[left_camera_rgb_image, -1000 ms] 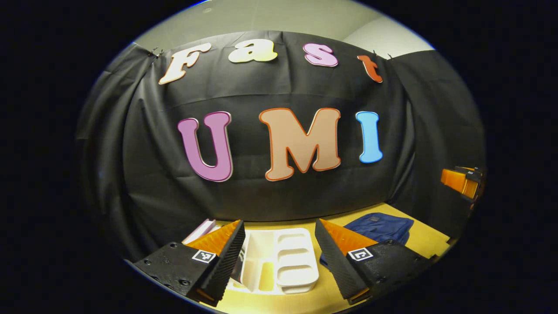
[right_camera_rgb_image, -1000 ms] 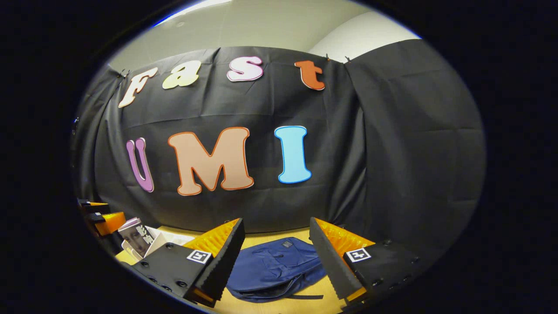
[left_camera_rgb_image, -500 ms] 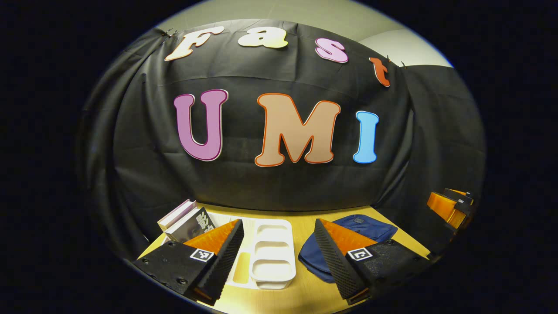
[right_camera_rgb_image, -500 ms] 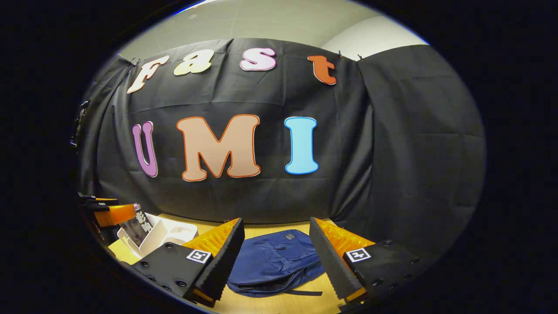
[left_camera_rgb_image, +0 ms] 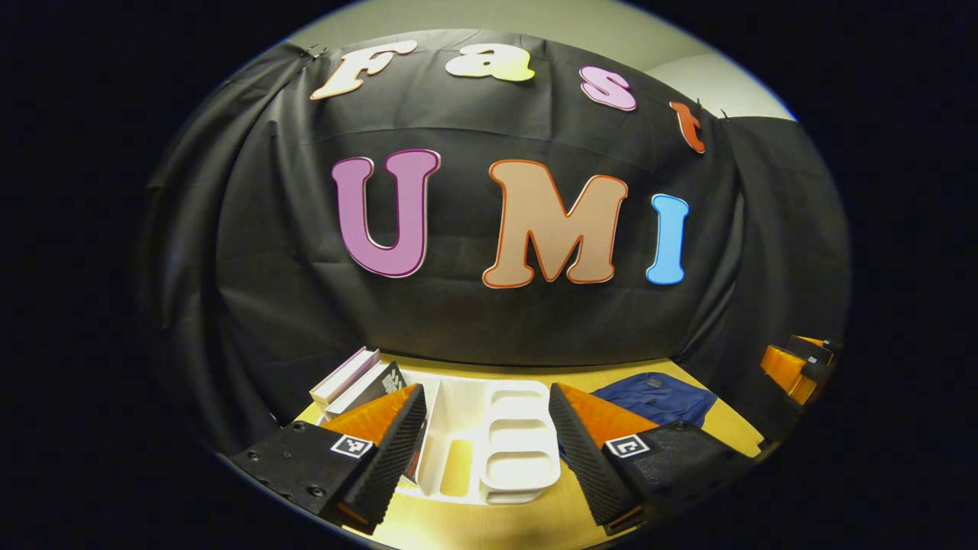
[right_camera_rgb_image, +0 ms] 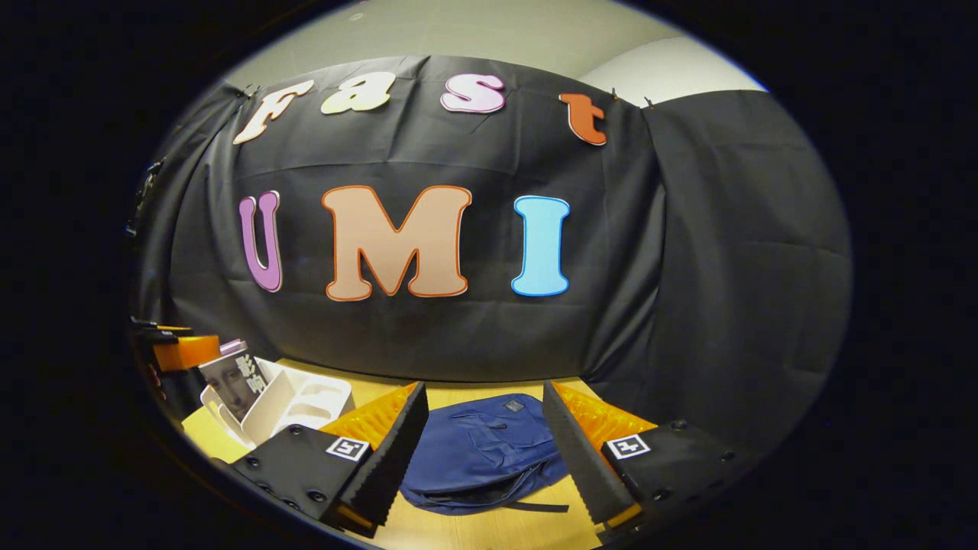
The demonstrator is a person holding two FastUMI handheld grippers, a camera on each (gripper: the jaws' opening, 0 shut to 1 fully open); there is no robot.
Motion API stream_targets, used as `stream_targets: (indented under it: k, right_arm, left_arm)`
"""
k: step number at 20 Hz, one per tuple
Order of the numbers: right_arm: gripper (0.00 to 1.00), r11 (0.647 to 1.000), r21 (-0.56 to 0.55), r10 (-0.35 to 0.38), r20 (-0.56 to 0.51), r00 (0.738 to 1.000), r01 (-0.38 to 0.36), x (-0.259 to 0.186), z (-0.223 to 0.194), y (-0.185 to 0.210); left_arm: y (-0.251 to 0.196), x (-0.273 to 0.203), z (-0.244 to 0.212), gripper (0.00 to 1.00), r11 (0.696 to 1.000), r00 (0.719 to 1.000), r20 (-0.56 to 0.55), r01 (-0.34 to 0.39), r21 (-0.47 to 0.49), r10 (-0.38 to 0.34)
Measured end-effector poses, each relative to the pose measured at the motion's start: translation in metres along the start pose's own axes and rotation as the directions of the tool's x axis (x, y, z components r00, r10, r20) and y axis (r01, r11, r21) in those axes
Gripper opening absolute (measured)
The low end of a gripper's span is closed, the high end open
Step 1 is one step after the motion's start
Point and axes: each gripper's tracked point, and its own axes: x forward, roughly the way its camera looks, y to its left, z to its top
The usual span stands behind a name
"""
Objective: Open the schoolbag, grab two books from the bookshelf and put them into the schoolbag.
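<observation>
The blue schoolbag lies flat on the wooden table, a dark seam running along its near edge. My right gripper hovers open just in front of it, nothing between its fingers. The white bookshelf rack sits on the table ahead of my left gripper, which is open and empty. Books lean at the rack's left end. In the left gripper view the schoolbag is to the right of the rack. The right gripper view has the rack at lower left with a book standing in it.
The black cloth wall closes the back and both sides of the table. The other gripper is at the far right in the left gripper view. The left one is at the far left in the right gripper view.
Both views have shifted a little while both grippers stayed open. The left gripper swung slightly left, closer over the rack. The right gripper tipped down a bit, keeping the bag between its fingers.
</observation>
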Motion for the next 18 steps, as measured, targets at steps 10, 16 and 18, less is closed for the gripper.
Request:
stream_targets:
  k: [10,16,18]
  right_arm:
    - [1.0,0.926,-0.367,-0.094,0.004,0.996,0.089,0.001,-0.057,0.036]
    - [0.98,0.769,-0.636,-0.085,-0.003,0.996,0.064,0.016,-0.106,0.052]
    - [1.0,0.72,-0.694,-0.077,-0.042,0.996,0.027,0.019,-0.131,0.056]
  left_arm:
    - [0.075,-0.006,-0.006,0.93,0.997,0.997,-0.028,-0.076,0.0,0.076]
    - [0.109,0.001,-0.008,0.93,0.993,0.993,-0.041,-0.111,0.047,0.113]
    - [0.114,0.005,-0.006,0.93,0.993,0.993,-0.04,-0.11,0.051,0.112]
